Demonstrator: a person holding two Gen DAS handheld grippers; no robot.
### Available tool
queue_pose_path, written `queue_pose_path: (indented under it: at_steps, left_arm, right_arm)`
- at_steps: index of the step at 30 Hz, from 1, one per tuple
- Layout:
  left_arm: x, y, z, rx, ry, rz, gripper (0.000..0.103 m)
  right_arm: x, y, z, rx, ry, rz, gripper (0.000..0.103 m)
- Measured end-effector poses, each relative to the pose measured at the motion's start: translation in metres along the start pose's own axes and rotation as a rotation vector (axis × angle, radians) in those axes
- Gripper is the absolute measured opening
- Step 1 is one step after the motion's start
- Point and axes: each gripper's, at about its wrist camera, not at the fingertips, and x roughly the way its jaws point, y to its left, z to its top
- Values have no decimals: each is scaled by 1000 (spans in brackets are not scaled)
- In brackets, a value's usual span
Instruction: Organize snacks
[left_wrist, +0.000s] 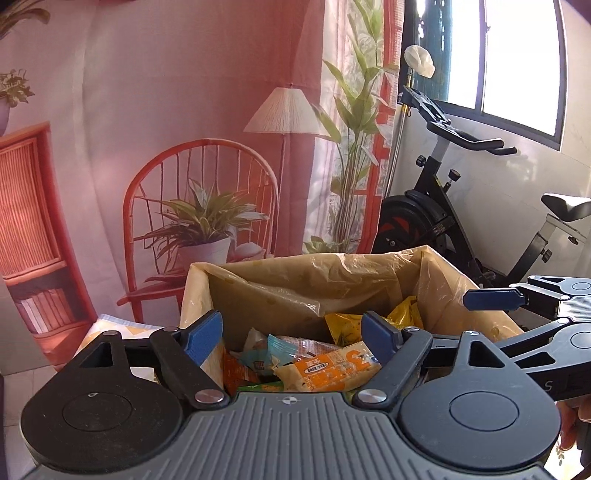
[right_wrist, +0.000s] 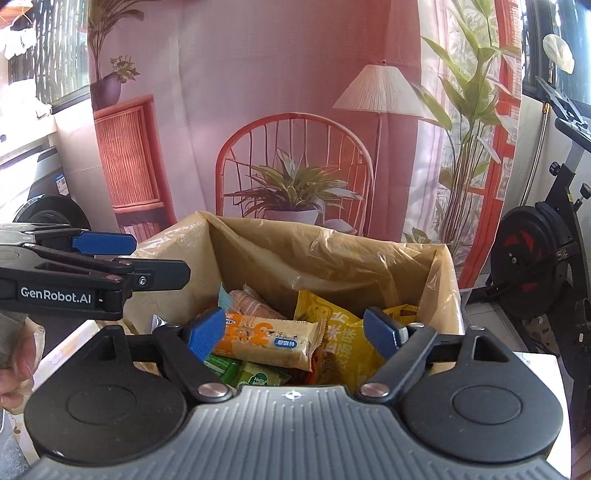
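Snacks lie piled in the lined box (right_wrist: 436, 273) just beyond our fingertips: an orange-and-cream packet (right_wrist: 269, 341) between and below our right gripper (right_wrist: 295, 334) pads, a yellow bag (right_wrist: 340, 332) beside it. Our left gripper (left_wrist: 293, 338) hangs over the same pile. Both jaws stand spread, pinching nothing.

The right gripper (right_wrist: 293, 332) hangs with its jaws spread wide and empty above a plastic-lined box (right_wrist: 332, 254) of snack packets. An orange-and-cream bar (right_wrist: 269, 341) lies on top, yellow bags (right_wrist: 332, 332) beside it. The left gripper (right_wrist: 110, 258) pokes in alongside, seemingly parted too.
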Motion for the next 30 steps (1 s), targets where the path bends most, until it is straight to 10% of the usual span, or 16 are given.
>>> queue_pose_path:
  at_steps: [15, 30]
  left_arm:
    - [-121, -15, 12, 59, -197, 193, 96]
    - [-159, -11, -5, -22, -211, 141, 96]
  right_arm:
    - [-93, 40, 13, 11, -202, -41, 103]
    - [-126, 54, -8, 65, -235, -62, 103]
